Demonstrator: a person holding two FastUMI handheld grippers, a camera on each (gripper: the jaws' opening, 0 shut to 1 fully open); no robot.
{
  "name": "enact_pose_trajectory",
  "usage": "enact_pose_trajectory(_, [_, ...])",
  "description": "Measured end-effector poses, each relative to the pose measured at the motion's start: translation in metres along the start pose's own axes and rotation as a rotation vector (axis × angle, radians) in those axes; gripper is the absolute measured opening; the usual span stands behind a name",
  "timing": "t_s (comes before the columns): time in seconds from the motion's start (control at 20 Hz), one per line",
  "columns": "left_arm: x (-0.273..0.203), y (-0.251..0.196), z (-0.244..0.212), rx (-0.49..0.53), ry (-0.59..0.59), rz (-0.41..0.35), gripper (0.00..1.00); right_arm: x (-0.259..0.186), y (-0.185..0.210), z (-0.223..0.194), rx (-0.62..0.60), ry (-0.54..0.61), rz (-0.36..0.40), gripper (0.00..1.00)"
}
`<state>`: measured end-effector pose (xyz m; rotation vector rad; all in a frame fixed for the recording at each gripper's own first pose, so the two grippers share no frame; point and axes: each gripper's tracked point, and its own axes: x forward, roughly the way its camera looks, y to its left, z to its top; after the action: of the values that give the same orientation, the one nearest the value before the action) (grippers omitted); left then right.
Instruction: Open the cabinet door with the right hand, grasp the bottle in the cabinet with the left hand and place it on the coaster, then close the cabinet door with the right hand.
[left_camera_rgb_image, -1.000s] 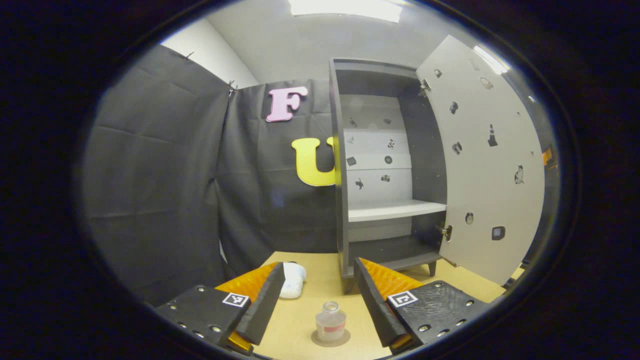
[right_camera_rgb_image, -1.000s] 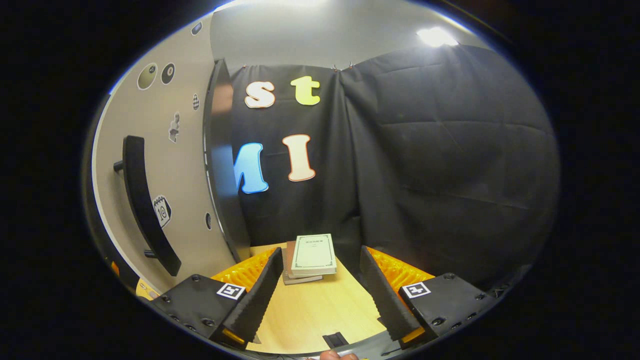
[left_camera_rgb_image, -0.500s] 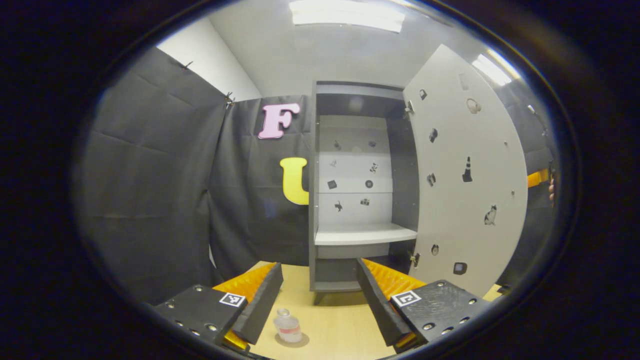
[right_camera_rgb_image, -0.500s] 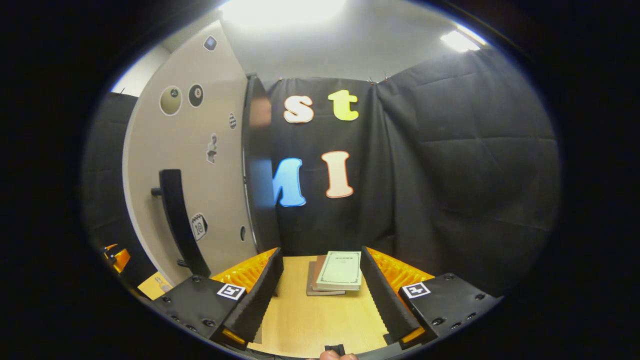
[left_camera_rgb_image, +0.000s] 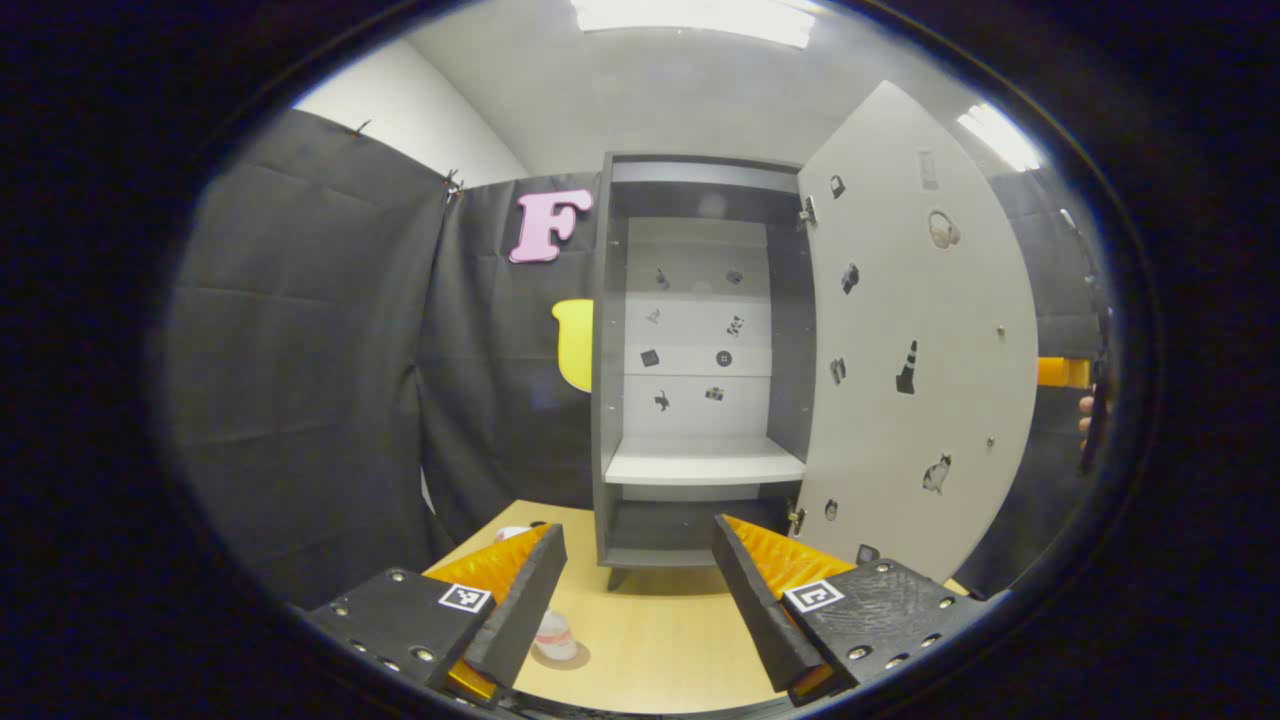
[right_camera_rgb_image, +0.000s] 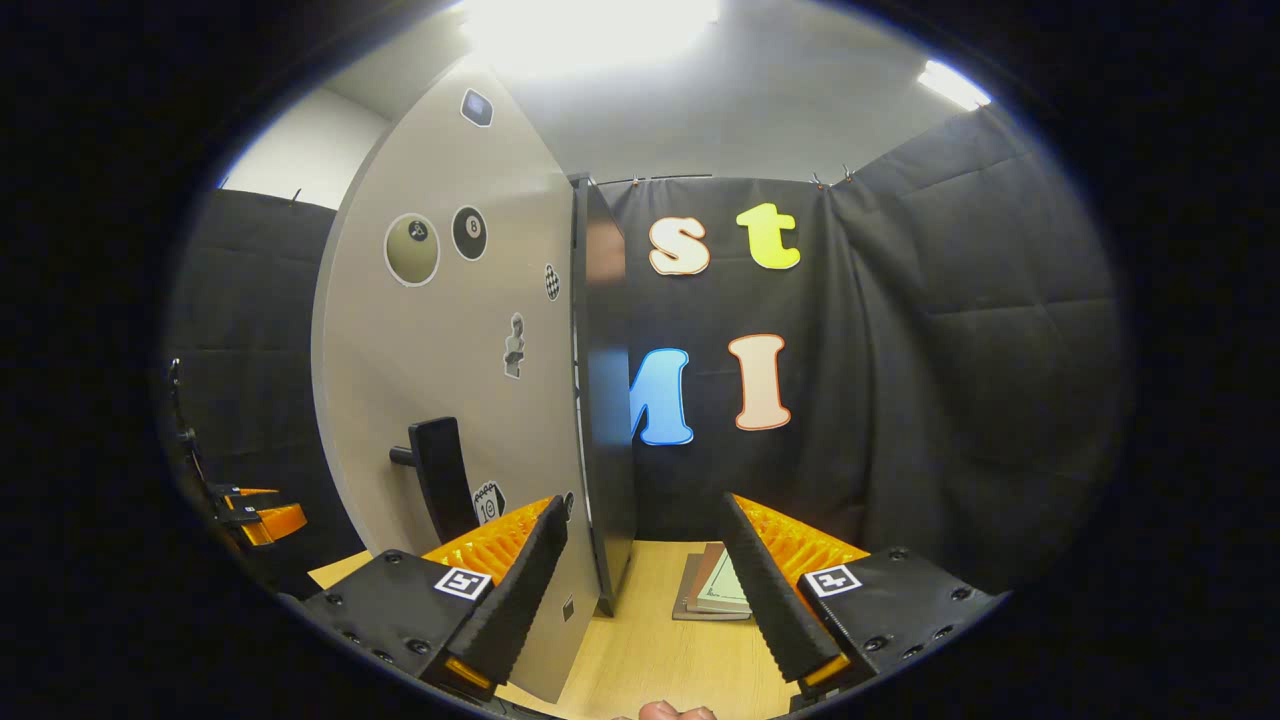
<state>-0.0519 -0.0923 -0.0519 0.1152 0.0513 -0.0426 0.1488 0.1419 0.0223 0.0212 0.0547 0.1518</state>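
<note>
Cabinet (left_camera_rgb_image: 700, 350): stands at the 12 o'clock of the left gripper view, interior dark, pale back panel with small stickers, one white shelf (left_camera_rgb_image: 705, 462) bare.
Cabinet door (left_camera_rgb_image: 915, 350): swung wide open, hinged on the cabinet's right side, occupying 1 to 3 o'clock; in the right gripper view its outer face fills 9 to 12 o'clock, free edge toward the camera.
Door handle (right_camera_rgb_image: 440, 480): dark bar on the outer face, at 8 o'clock, just behind the right gripper's left-hand finger.
Bottle (left_camera_rgb_image: 553, 636): upright on the table (left_camera_rgb_image: 650, 650), at 7 o'clock, partly hidden by the left gripper's left-hand finger; the coaster (left_camera_rgb_image: 560, 657) shows as a dark rim under it.
Left gripper (left_camera_rgb_image: 632, 600): jaws spread, nothing between them, clear of the bottle.
Right gripper (right_camera_rgb_image: 640, 590): jaws spread, nothing held; the door's lower edge stands between the fingers.
Obstructions: stacked books (right_camera_rgb_image: 718, 592) at 5 o'clock on the table beyond the door; a white object (left_camera_rgb_image: 512, 533) at 8 o'clock beside the cabinet.
Open room: bare tabletop in front of the cabinet base.
</note>
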Motion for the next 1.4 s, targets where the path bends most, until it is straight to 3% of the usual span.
enact_pose_trajectory(0.2, [0.008,0.019,0.020,0.013,-0.027,-0.004,0.89,0.001,0.017,-0.002,0.056,0.025,0.022,0.97])
enact_pose_trajectory(0.7, [0.041,0.086,0.010,-0.012,0.033,-0.047,0.90,0.000,0.009,-0.001,-0.013,0.023,-0.110,0.98])
enact_pose_trajectory(1.4, [0.064,0.160,-0.004,-0.053,0.068,-0.052,0.91,0.012,0.075,-0.008,0.060,0.067,-0.011,0.98])
